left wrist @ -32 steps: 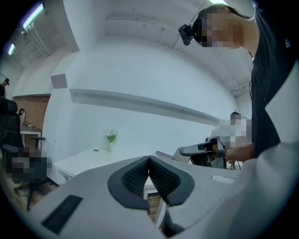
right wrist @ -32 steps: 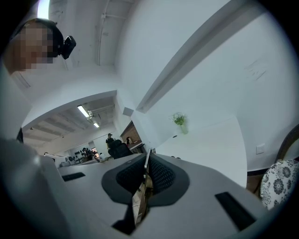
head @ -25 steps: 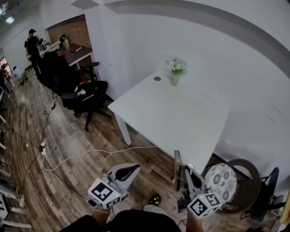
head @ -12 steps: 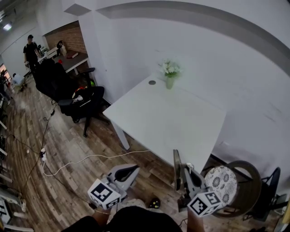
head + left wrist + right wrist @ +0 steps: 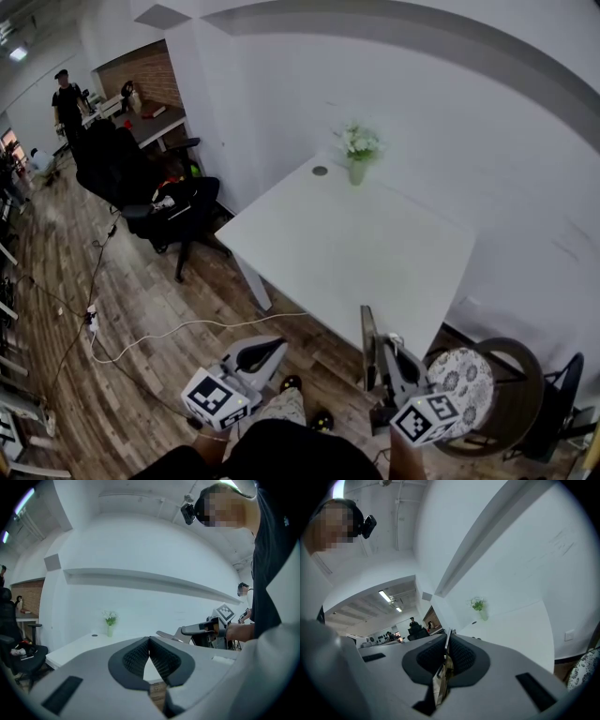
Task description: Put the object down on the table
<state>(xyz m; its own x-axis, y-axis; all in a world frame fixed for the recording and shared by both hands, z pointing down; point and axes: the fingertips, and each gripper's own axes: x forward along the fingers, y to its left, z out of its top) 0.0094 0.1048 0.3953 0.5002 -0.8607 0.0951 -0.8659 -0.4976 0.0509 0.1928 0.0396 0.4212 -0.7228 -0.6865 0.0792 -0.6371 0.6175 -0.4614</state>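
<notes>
Your right gripper (image 5: pixel 389 354) is clamped on the flat object (image 5: pixel 367 345). The right gripper view shows both pads pressed against the thin slab (image 5: pixel 442 679), which stands on edge between them. In the head view the object is upright just beside the near edge of the white table (image 5: pixel 356 248). It is up in the air in your grip, not resting on the tabletop.

Your left gripper (image 5: pixel 274 349) sits low on the other side over the wooden floor (image 5: pixel 141 281). Its jaws are pinched together at the tips with nothing between them, as the left gripper view (image 5: pixel 149 641) shows. That same view catches your right gripper (image 5: pixel 206 630) off to the side, level with it.

The tabletop is bare apart from a vase of flowers (image 5: pixel 359 150) at the far end by the wall and a small round thing (image 5: pixel 321 171) just beside it.

A round patterned seat (image 5: pixel 464 375) sits just right of your right gripper. A white cable (image 5: pixel 187 328) trails across the floor to your left, and a black office chair (image 5: pixel 178 202) stands off the table's left end. Far back, a person (image 5: pixel 67 94) stands by a desk.
</notes>
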